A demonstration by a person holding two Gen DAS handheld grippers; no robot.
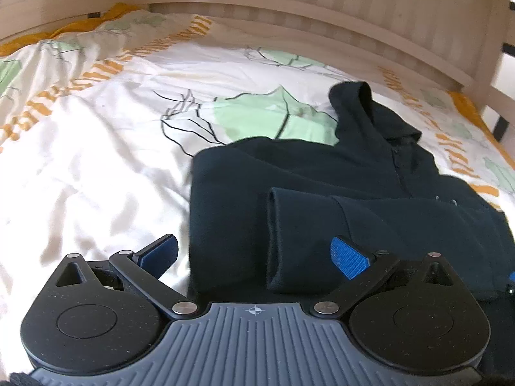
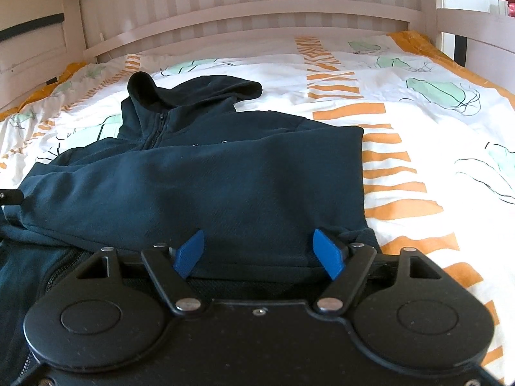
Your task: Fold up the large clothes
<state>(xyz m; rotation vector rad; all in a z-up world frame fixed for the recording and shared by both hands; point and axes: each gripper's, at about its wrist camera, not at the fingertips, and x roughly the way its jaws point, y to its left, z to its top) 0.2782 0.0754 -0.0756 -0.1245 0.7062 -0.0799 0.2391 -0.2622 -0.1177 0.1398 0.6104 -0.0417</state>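
Observation:
A dark navy zip hoodie [image 1: 322,177] lies front-up on the bed, hood at the far end, both sleeves folded across the chest. It also shows in the right wrist view [image 2: 209,173]. A sleeve cuff [image 1: 276,238] lies on the body's left part. My left gripper [image 1: 254,254] is open over the hoodie's near left edge, holding nothing. My right gripper [image 2: 259,251] is open just above the hoodie's near right hem, its blue fingertips [image 2: 326,251] close to the cloth, empty.
The hoodie rests on a white duvet [image 1: 96,148] with green and orange prints. A cream slatted bed frame [image 2: 244,6] runs along the far side, with rails at both ends. Bare duvet lies left [image 1: 80,193] and right [image 2: 434,148] of the hoodie.

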